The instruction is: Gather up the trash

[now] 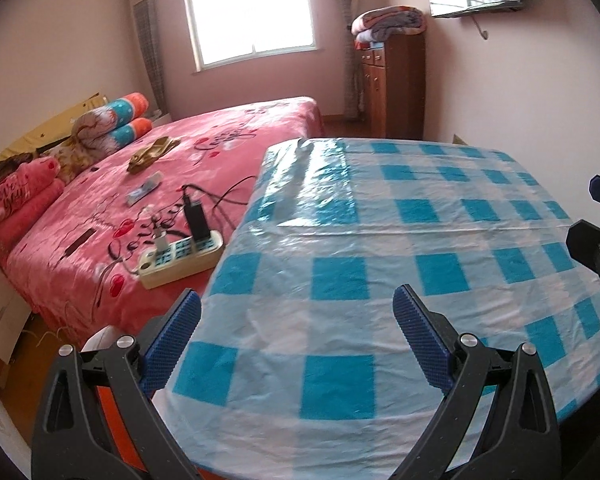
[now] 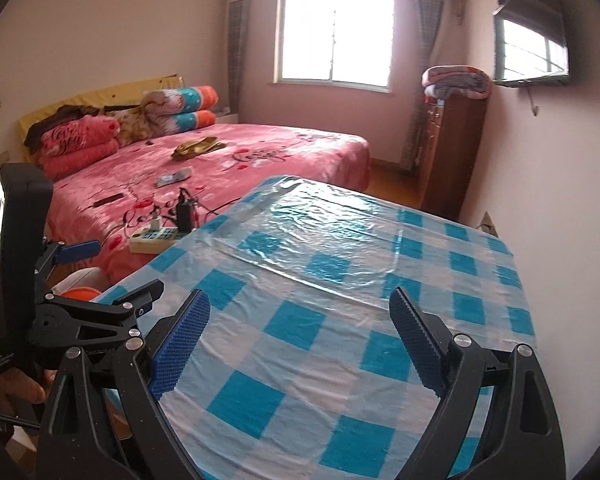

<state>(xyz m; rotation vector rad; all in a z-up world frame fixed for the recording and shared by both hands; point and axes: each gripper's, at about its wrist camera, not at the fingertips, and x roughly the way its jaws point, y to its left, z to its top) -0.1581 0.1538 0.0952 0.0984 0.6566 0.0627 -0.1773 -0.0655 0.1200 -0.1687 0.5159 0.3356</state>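
my left gripper (image 1: 296,336) hangs over the near edge of the table (image 1: 400,216), fingers spread apart, nothing between them. my right gripper (image 2: 300,336) hangs over the same blue-and-white checked cloth, fingers likewise spread and bare. i can make out no trash on the cloth in either view. beyond the table's left edge stands the pink bed (image 1: 172,152), with a power strip (image 1: 180,254) lying on it near the table.
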